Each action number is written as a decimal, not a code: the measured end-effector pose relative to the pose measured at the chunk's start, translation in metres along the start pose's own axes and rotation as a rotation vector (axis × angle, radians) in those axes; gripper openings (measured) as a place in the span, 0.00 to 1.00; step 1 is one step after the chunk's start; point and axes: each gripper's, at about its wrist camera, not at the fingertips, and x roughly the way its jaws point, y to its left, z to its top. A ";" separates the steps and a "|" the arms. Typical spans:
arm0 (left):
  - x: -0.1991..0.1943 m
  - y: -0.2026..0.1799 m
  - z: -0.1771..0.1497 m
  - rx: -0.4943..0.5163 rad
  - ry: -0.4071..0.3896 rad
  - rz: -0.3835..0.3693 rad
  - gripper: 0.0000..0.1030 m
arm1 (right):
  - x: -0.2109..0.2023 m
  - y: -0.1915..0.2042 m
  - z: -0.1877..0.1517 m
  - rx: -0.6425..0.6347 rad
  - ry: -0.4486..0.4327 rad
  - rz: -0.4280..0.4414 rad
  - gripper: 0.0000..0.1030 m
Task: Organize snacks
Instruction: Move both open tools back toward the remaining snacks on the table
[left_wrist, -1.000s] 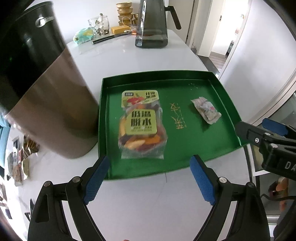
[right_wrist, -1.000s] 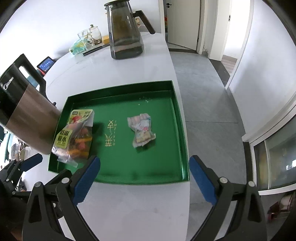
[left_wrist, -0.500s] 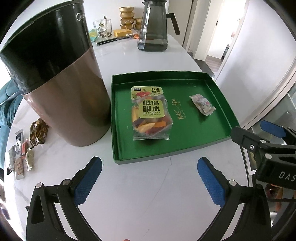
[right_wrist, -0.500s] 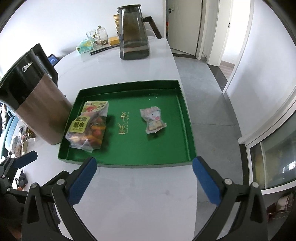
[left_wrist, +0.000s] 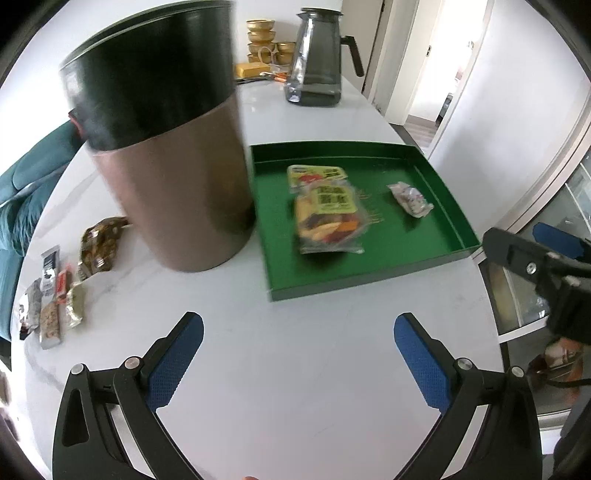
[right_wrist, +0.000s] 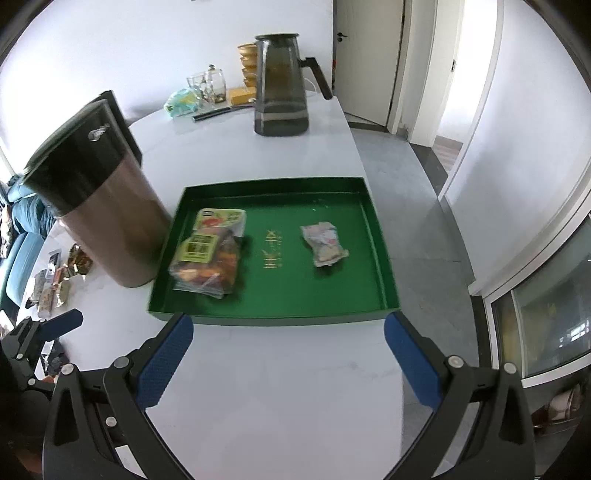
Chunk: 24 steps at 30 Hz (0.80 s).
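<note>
Bare white tabletop (right_wrist: 280, 387) fills the lower middle of both views, free room between each gripper and the green tray (right_wrist: 373, 218). The tray's right side lies close along the table's right edge, with grey floor beyond it. Its left side sits just beside the tall bronze-and-black canister (left_wrist: 166, 158), which takes up the upper left of the left wrist view.

In the tray, the large dried-fruit bag (right_wrist: 208, 254) lies left of centre and the small wrapped snack (right_wrist: 325, 243) right of centre, well apart. More small snack packets (left_wrist: 55, 291) lie loose on the table at the far left, beside the canister.

The left gripper (left_wrist: 298, 354) has just been opening; its jaws stand wide over bare table, nothing between them. The right gripper (right_wrist: 288, 350) is likewise spread wide and empty, its tips near the tray's front edge.
</note>
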 end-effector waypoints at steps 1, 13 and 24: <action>-0.001 0.006 -0.003 -0.002 0.004 -0.002 0.98 | -0.002 0.007 -0.002 -0.001 0.001 0.005 1.00; -0.028 0.166 -0.041 0.003 0.024 0.054 0.99 | 0.006 0.149 -0.031 0.034 0.045 0.031 1.00; -0.027 0.321 -0.053 -0.101 0.031 0.134 0.99 | 0.031 0.288 -0.035 -0.005 0.058 0.063 1.00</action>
